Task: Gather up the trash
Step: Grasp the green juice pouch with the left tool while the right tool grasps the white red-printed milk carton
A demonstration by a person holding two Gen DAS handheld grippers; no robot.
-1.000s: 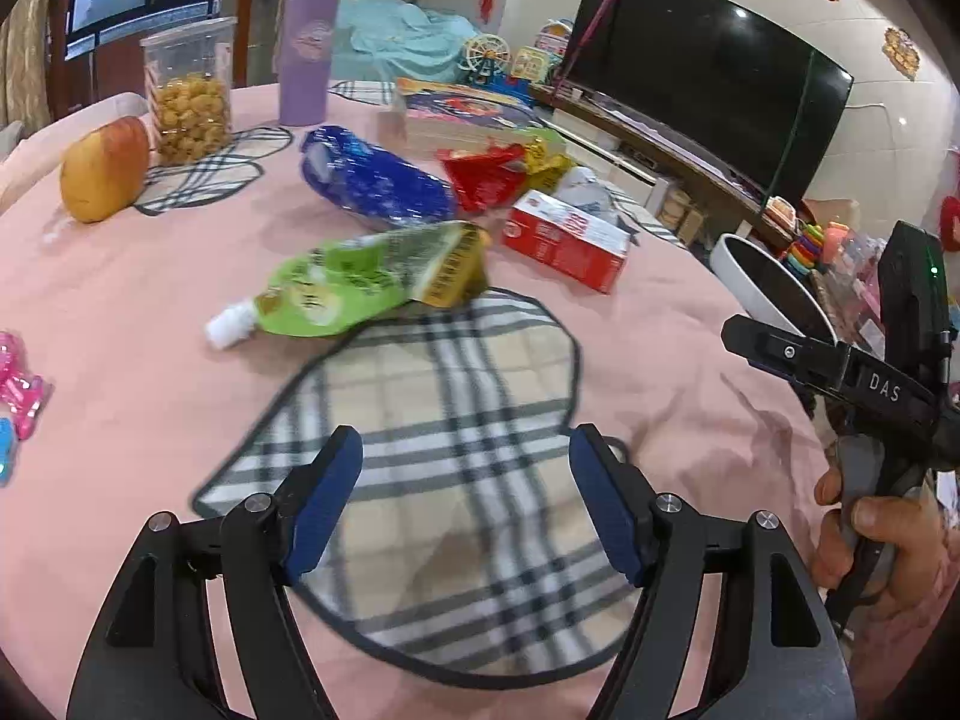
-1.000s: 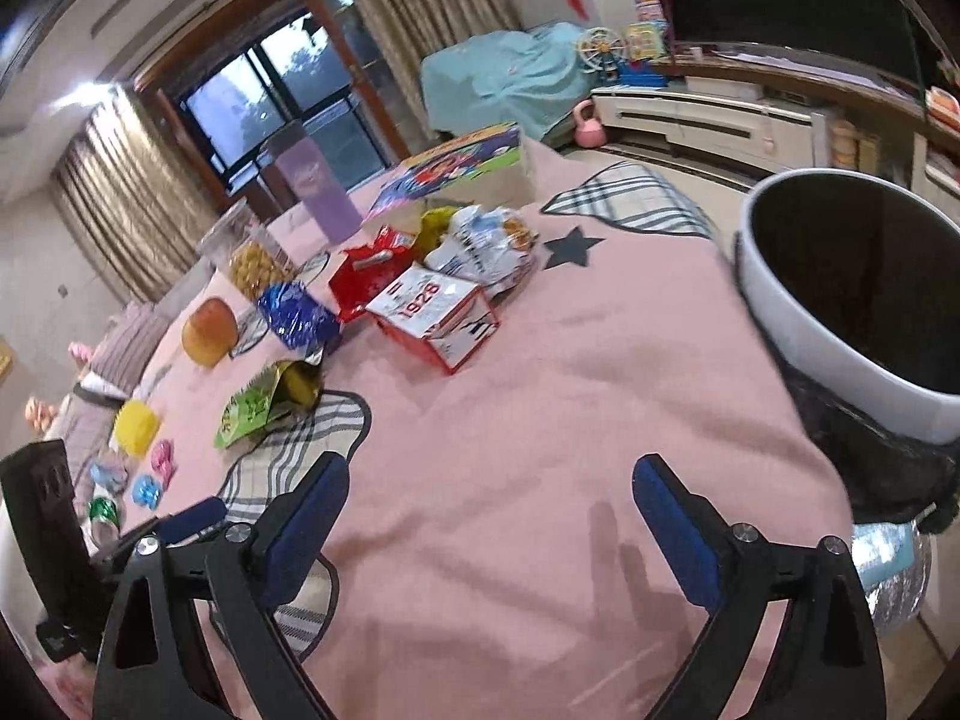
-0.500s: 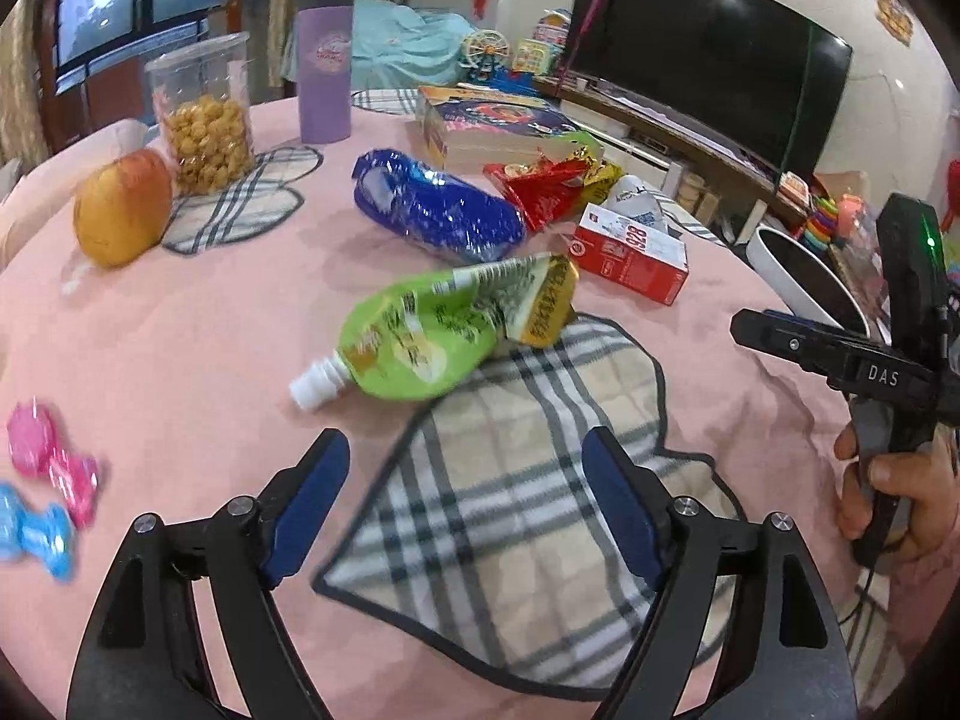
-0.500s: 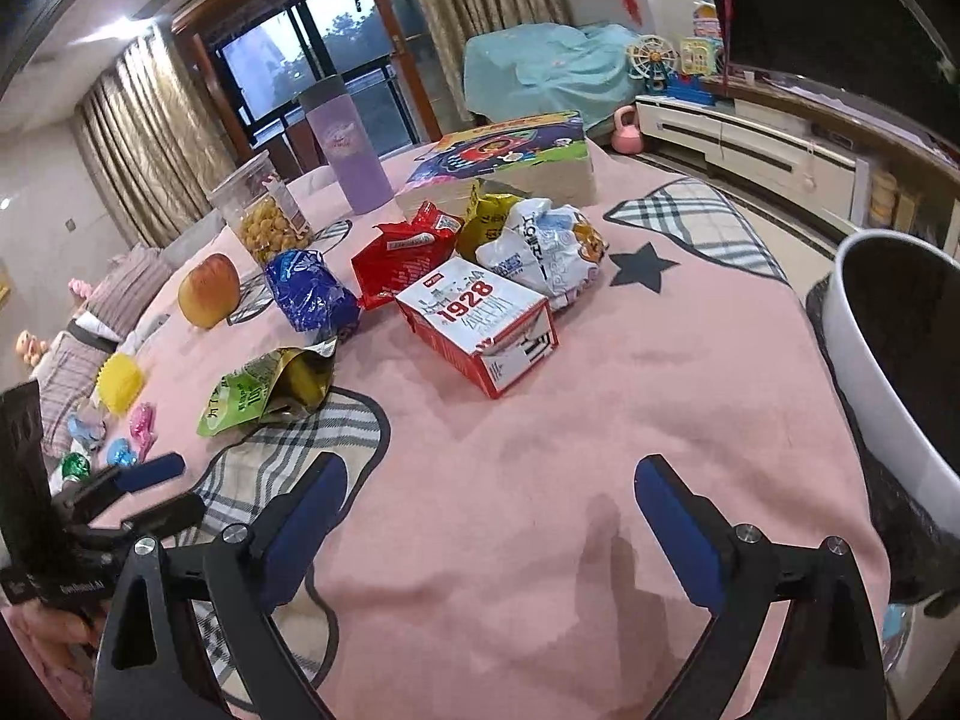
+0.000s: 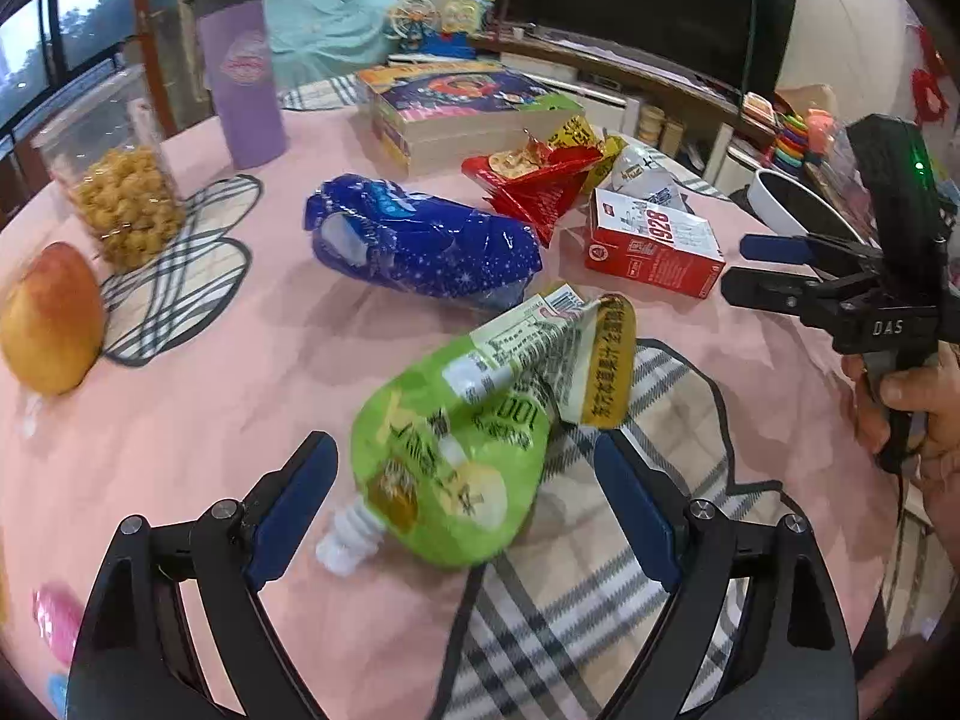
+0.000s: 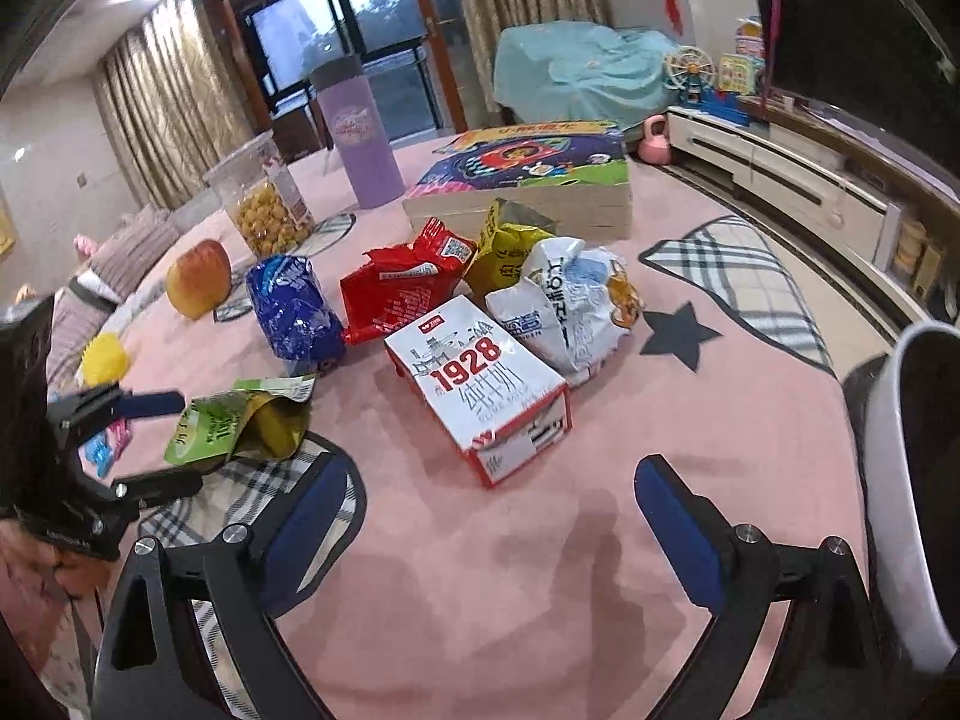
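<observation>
A green spouted juice pouch [image 5: 456,450] lies flat on the pink tablecloth, between the fingers of my left gripper [image 5: 462,456]. Its jaws are opening and the pads stand clear of the pouch. Beyond it lie a blue wrapper [image 5: 420,246], a red wrapper [image 5: 540,186] and a red-and-white "1928" carton [image 5: 648,246]. My right gripper [image 6: 492,468] hovers open just short of the carton [image 6: 480,384], with nothing between its fingers. A white bag [image 6: 564,306] and a yellow wrapper [image 6: 504,240] sit behind the carton. The white bin [image 6: 900,480] with a black liner stands off the table's right edge.
An apple [image 5: 51,318], a clear jar of snack balls [image 5: 120,192], a purple bottle [image 5: 243,72] and a thick picture book [image 5: 468,108] stand at the far side. A plaid placemat [image 5: 600,570] lies under the left gripper. Pink and blue sweets [image 5: 57,612] lie near the left edge.
Both grippers have moved in towards the litter. The left jaws have widened and the green pouch now lies between them. In the right view the bin has slid to the right edge.
</observation>
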